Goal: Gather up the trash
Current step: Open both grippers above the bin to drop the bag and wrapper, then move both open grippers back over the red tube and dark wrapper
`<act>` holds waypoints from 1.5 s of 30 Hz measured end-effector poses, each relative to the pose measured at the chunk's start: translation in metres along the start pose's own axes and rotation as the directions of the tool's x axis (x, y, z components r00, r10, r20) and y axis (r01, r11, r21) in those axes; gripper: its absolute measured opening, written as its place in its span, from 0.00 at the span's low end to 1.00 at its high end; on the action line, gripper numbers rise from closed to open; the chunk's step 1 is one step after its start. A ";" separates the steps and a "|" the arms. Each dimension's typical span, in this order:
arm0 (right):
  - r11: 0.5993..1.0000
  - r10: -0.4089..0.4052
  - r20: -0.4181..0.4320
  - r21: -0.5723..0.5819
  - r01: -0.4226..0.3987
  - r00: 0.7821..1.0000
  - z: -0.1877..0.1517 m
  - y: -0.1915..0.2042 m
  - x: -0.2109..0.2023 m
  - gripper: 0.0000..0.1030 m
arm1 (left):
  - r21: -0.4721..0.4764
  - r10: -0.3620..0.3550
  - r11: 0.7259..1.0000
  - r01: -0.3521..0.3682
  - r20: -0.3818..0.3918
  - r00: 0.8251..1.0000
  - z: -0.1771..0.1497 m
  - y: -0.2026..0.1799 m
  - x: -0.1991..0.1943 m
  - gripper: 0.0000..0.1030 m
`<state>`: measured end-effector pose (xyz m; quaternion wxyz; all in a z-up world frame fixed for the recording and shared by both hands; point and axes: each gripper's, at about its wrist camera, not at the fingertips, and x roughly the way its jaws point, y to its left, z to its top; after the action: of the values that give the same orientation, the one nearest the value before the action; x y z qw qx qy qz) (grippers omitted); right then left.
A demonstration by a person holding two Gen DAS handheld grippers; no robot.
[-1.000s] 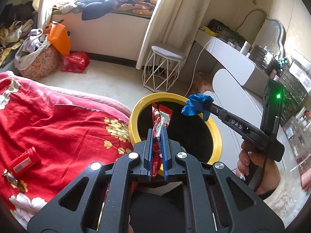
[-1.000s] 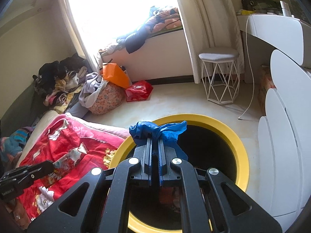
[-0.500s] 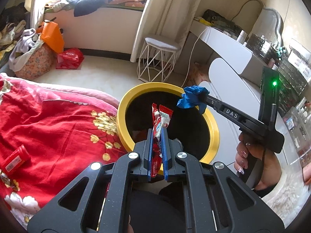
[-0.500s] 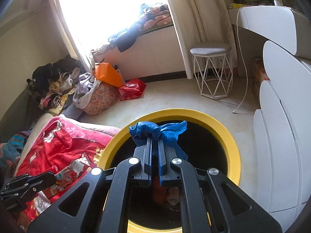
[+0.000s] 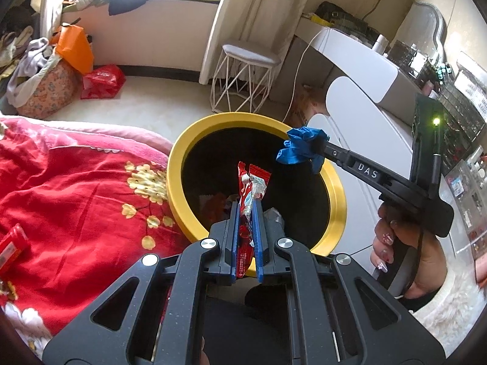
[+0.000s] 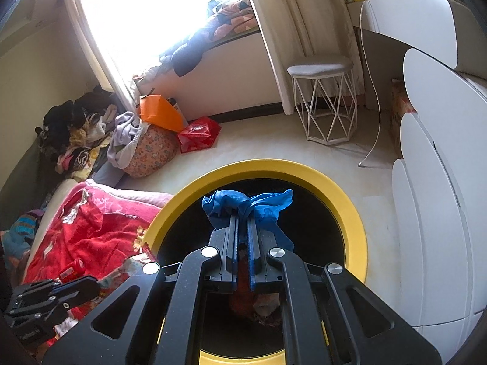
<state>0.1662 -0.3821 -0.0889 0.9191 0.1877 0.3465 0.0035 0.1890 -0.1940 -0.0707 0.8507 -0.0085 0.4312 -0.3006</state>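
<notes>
Already the yellow-rimmed bin (image 5: 182,164) filled the middle of both views, its dark mouth open beneath both tools, beside the red blanket (image 5: 61,188) at the left of the frame. Some rubbish lay at its bottom. In the left wrist view the left gripper (image 5: 246,210) had its fingers clamped on a red snack wrapper (image 5: 251,182), whose long axis ran up the frame along the fingers, its free end over the bin's mouth. Toward the right of that frame the right gripper (image 5: 319,149), held in a hand (image 5: 404,261), pinched a crumpled blue glove (image 5: 299,149) just inside the far rim. Its own view showed the glove (image 6: 243,205) bunched at the tips, over the opening. Both loads seemed to hang straight above the target, so letting go looked sufficient; a red packet (image 5: 10,248) remained on the blanket.
</notes>
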 end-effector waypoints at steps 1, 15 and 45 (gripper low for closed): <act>1.000 0.000 -0.003 0.001 0.000 1.000 0.000 -0.001 0.001 0.05 | 0.000 0.000 1.000 0.000 -0.005 1.000 0.001 -0.001 0.003 0.05; 1.000 -0.004 -0.020 0.030 0.005 1.000 -0.002 -0.012 0.004 0.31 | -0.008 0.015 1.000 -0.015 -0.010 1.000 0.004 -0.002 0.017 0.41; 0.997 0.013 0.041 -0.070 -0.011 0.999 0.002 0.036 -0.018 0.70 | -0.142 0.136 0.983 -0.116 0.143 0.980 -0.002 0.036 -0.048 0.89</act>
<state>0.1584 -0.3513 -0.0635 0.9320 0.1577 0.3259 0.0172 0.1845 -0.1395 -0.0466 0.8960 -0.0605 0.3838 -0.2151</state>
